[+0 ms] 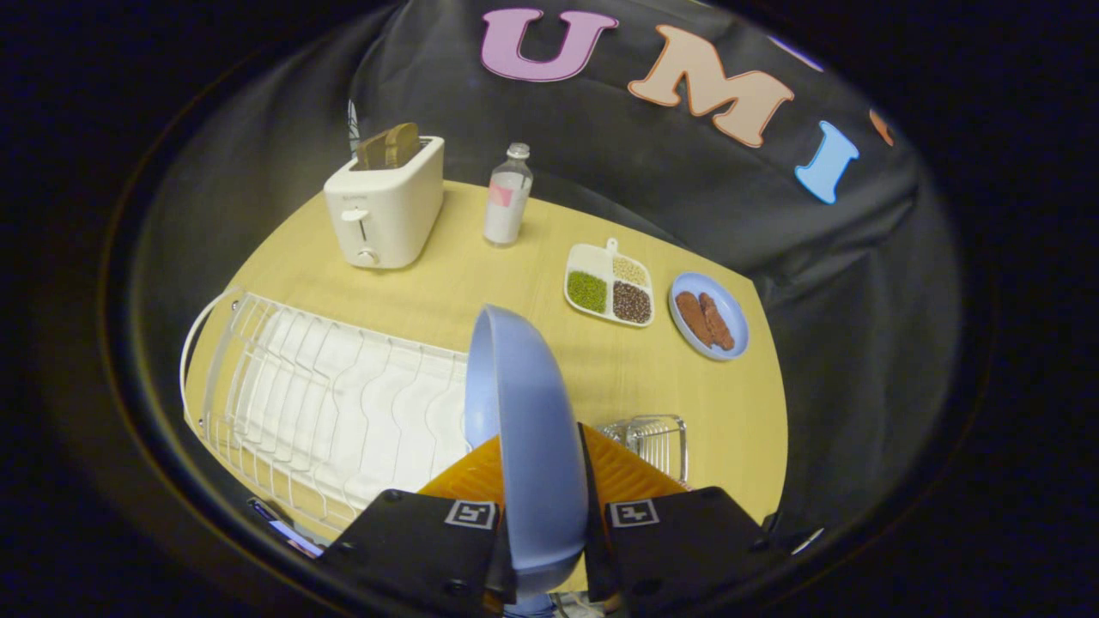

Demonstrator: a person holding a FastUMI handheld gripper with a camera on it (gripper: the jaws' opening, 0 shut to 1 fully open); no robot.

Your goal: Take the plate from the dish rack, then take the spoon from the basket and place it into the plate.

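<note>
Both orange fingers [618,468] sit at the bottom centre of the frame, clamped on the blue plate [524,429], one on each face. So the gripper [543,481] is closed on it, and the plate stands on edge between them, running up toward the middle of the frame.

Judging from that, the plate is already out of the white dish rack [326,403], which spreads across the lower left, and the step in hand is getting it down flat on the table [738,421]. It needs rotating from on-edge to level before release, otherwise it'll likely roll or flop. Keeping the squeeze steady through the turn matters too, since a smooth plate held by its faces could slip.

Just right of the fingers, lower centre-right, there's a small wire basket [657,442]. Can't make out the spoon in it from here, the plate and finger cover part of it. Setting the plate on the bare wood near that basket would keep the spoon trip short.

Farther up, right of centre, sit a divided tray of beans [611,287] and a small blue dish with sausages [709,315], so best to stay short of those. At the back, upper left, are a toaster [384,202] and a bottle [507,196], well clear.
</note>
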